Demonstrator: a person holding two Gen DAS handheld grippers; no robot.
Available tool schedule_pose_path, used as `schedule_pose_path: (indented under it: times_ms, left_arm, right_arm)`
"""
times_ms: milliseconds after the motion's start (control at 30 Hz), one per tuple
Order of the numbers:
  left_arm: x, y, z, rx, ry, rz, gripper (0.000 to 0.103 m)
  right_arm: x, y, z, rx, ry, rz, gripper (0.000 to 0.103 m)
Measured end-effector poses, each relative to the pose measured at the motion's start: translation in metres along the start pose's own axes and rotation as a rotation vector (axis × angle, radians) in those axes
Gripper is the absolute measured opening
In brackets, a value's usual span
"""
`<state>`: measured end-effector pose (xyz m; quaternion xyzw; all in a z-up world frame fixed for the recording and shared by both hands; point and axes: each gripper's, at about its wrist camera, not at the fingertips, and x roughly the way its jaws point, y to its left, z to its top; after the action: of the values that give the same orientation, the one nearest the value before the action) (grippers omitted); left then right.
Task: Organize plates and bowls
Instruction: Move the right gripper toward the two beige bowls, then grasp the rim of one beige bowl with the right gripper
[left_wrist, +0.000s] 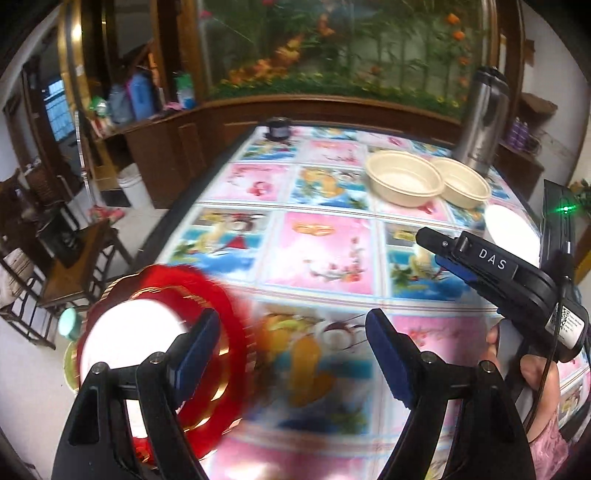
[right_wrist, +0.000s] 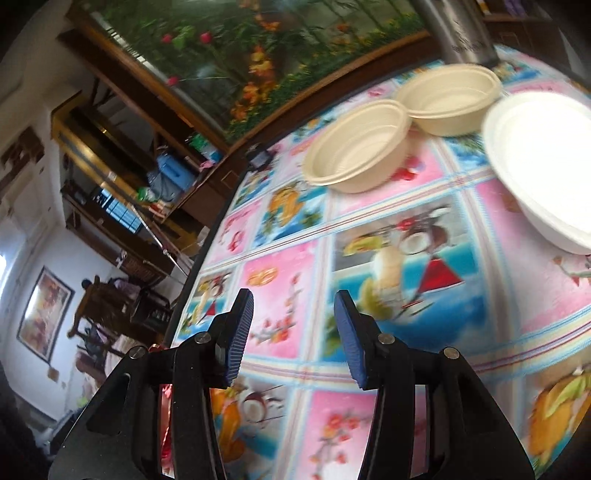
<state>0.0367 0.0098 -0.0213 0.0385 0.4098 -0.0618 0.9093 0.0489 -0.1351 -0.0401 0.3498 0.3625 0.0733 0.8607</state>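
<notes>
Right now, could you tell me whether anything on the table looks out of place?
Yes: the red-rimmed plate juts past the table's near-left edge, far from the two cream bowls and white plate. Nothing looks spilled or broken.

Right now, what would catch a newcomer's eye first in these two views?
The red-rimmed plate with its gold trim and white centre, at the near left table edge by the left gripper. Next the loud fruit-and-flower tablecloth, then two cream bowls side by side at the far end, a white plate to their right and a steel flask behind them.
</notes>
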Motion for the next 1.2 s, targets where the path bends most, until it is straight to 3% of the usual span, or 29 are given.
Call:
schedule_pose_path:
  times_ms: [167, 400, 533, 633, 767, 967, 1067, 1200]
  left_arm:
    - [0.027, -0.022, 0.017, -0.030, 0.045, -0.065, 0.081]
    - [0.074, -0.029, 0.053, -0.175, 0.137, -0.141, 0.081]
    - [0.092, -0.025, 0.090, -0.218, 0.118, -0.095, 0.081]
    - [0.105, -0.020, 0.127, -0.249, 0.109, -0.063, 0.081]
    - [0.126, -0.022, 0.162, -0.226, 0.131, -0.023, 0.081]
    - [0.172, -0.029, 0.187, -0.261, 0.232, -0.060, 0.081]
    - [0.195, -0.039, 0.193, -0.230, 0.286, -0.058, 0.081]
    - [0.201, -0.052, 0.198, -0.189, 0.267, -0.057, 0.081]
  right_arm:
    - [0.000, -0.029, 0.016, 0.066, 0.009, -0.009, 0.047]
    - [-0.001, -0.050, 0.038, 0.120, 0.011, 0.023, 0.047]
    - [0.005, -0.051, 0.072, 0.162, -0.007, 0.049, 0.047]
    - [0.015, -0.048, 0.101, 0.198, -0.003, 0.005, 0.049]
    - [0.030, -0.063, 0.124, 0.345, 0.046, -0.035, 0.049]
    - [0.045, -0.073, 0.139, 0.406, 0.062, -0.067, 0.049]
    - [0.050, -0.073, 0.143, 0.406, 0.053, -0.105, 0.049]
    - [0.061, -0.077, 0.147, 0.409, 0.059, -0.118, 0.049]
